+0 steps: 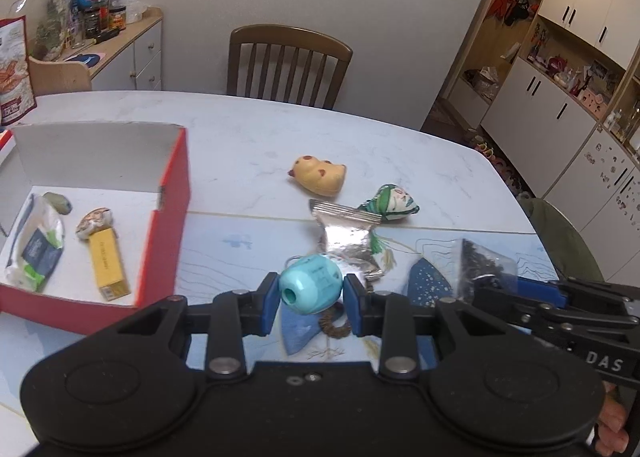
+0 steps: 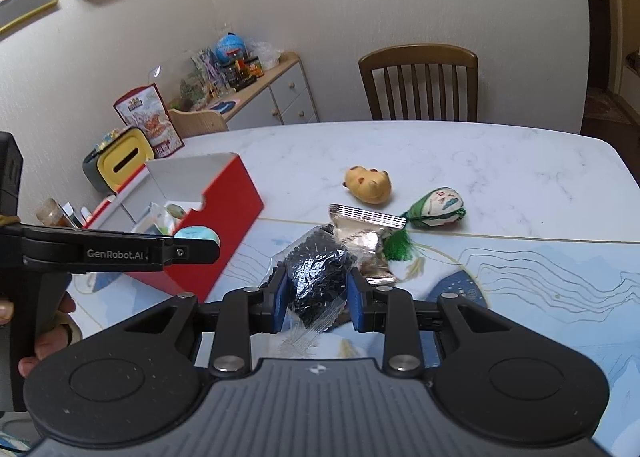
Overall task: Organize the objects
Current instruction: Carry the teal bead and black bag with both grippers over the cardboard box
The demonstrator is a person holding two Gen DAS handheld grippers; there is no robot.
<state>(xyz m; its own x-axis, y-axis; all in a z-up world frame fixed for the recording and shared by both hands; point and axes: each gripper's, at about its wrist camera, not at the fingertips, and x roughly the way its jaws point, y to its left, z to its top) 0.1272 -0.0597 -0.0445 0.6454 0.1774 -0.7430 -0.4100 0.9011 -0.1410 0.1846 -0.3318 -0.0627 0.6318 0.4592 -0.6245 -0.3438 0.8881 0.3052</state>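
My left gripper (image 1: 310, 299) is shut on a turquoise egg-shaped toy (image 1: 310, 285), held above the table near the red box (image 1: 166, 225). That box holds a yellow packet (image 1: 107, 263), a painted stone (image 1: 94, 220) and a white pouch (image 1: 34, 253). My right gripper (image 2: 318, 297) is shut on a clear bag of black beads (image 2: 316, 273), also seen in the left wrist view as the bag (image 1: 480, 261). On the table lie a yellow animal toy (image 1: 318, 174), a green-and-white painted figure (image 1: 394, 203) and a silver foil packet (image 1: 348, 237).
A wooden chair (image 1: 286, 63) stands at the table's far edge. A sideboard (image 1: 120, 53) with jars is at the back left, cabinets (image 1: 560, 77) at the right. A yellow tissue box (image 2: 124, 163) and a snack bag (image 2: 150, 119) sit behind the red box (image 2: 216, 217).
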